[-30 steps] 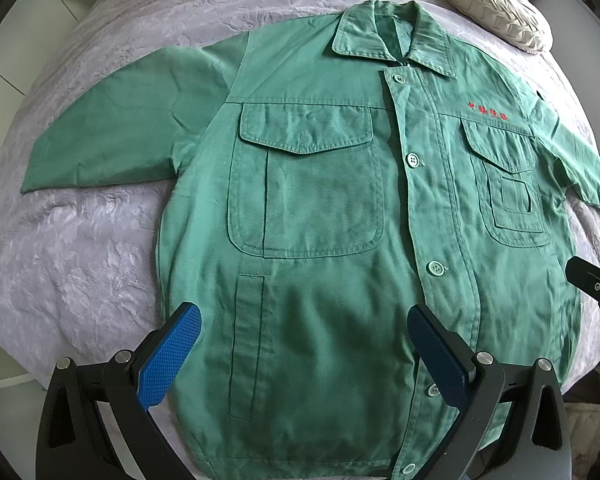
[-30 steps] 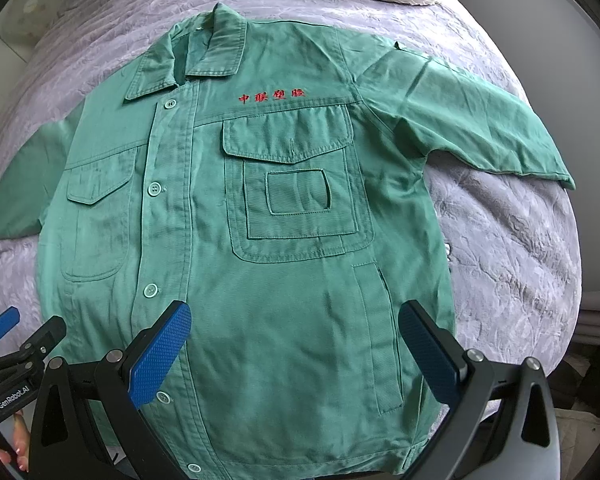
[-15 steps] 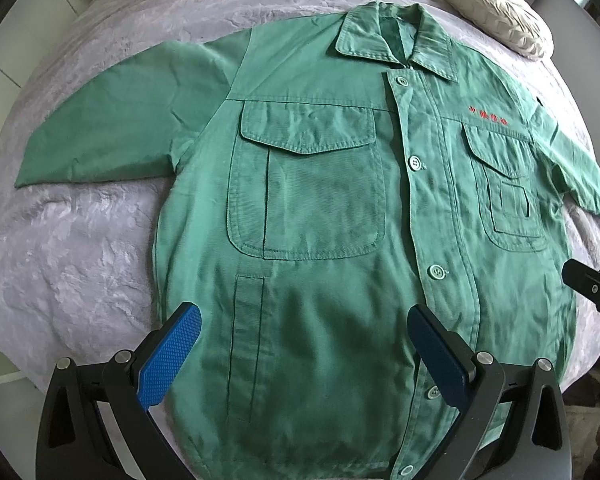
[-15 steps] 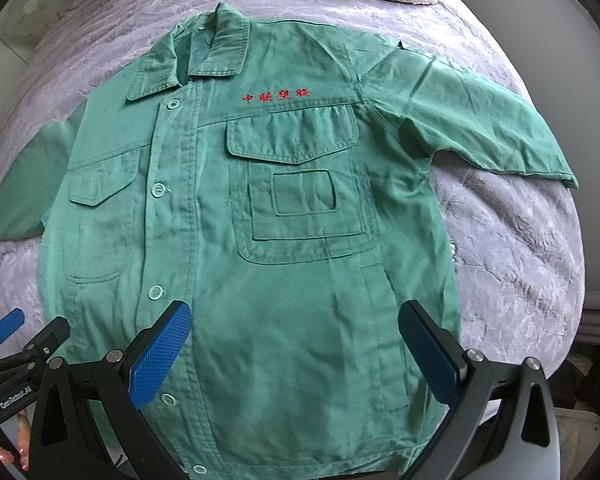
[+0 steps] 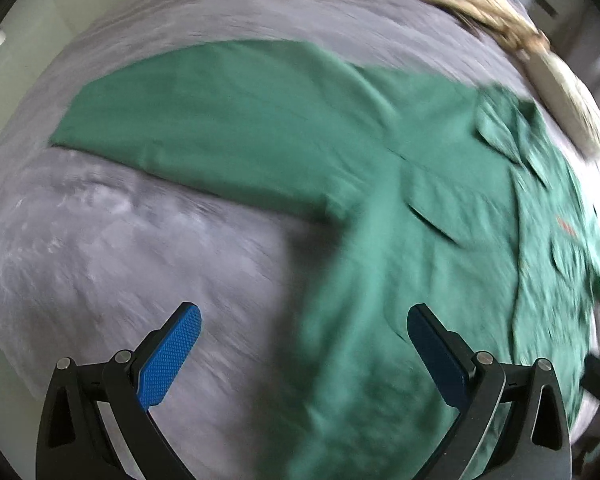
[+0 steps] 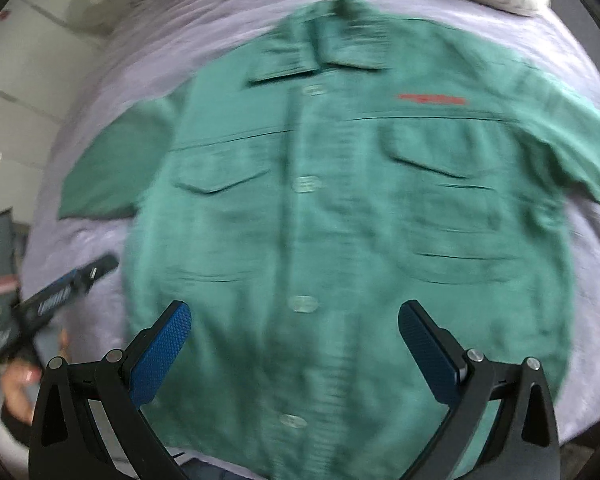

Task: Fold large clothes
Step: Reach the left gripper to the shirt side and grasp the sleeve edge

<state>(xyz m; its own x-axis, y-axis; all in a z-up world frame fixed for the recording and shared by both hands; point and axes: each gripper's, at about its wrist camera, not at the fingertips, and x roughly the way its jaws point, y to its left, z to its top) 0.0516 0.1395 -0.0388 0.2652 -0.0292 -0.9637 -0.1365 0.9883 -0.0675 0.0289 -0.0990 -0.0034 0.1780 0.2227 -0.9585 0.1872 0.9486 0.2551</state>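
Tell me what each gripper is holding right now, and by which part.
Nothing. The left gripper and right gripper are both open above the green jacket, which lies flat on the bed.

A lilac-grey bedspread [image 5: 112, 240] covers the bed, beside pale walls [image 6: 32, 60].

You're in a bedroom: grey-lilac bedspread [image 5: 120, 240] covers the bed, cream pillow [image 5: 572, 116] at its head.

Green jacket [image 6: 340, 208] with red lettering [image 6: 431, 99] on the chest; pale lilac bedspread [image 5: 120, 248], faintly patterned; cream cushion [image 5: 568, 104]; blue, dotted fingers [image 5: 172, 356] on black frames.
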